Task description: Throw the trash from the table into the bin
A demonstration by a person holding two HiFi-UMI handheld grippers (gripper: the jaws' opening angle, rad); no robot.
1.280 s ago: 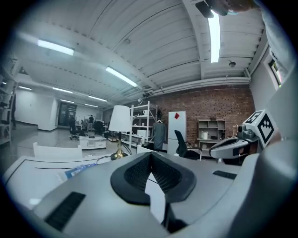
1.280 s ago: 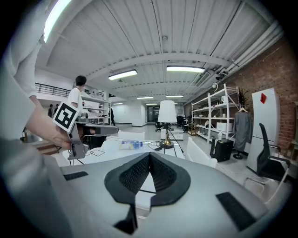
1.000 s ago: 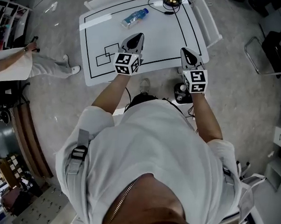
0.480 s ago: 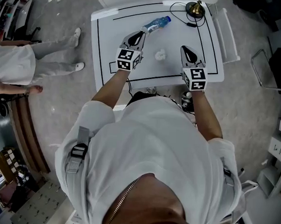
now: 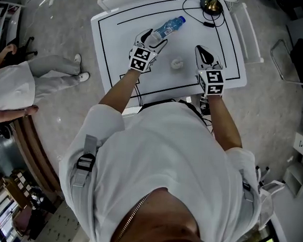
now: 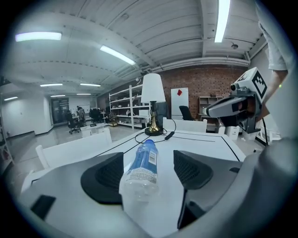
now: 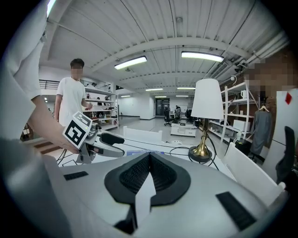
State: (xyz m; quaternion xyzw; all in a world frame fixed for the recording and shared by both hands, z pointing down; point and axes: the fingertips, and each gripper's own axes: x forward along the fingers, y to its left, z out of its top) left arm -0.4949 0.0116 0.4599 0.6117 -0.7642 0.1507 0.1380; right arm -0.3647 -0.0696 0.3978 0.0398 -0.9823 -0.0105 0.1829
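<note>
Now the bottle [image 6: 142, 167] lies between just-spread jaws of the left gripper [image 5: 151, 38]; the right gripper [image 7: 148, 175] is pressed together.

White short-sleeved T-shirt [image 5: 165, 153]; grey shoulder straps [image 5: 89, 144] over it, black buckles [image 5: 84, 164]. Left gripper [image 5: 154, 38] and right gripper [image 5: 202, 49]: pale grey shells, black ribbed pads [image 6: 104, 179], a white cube [image 5: 140, 60] with black square markers on each.

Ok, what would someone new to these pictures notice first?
The clear plastic bottle lying on the white table, between the left tongs, whose jaws have just been opening and stand open around its base. Next, the small crumpled white wad between the left and the shut right tongs, and the brass lamp at the table's far edge.
</note>
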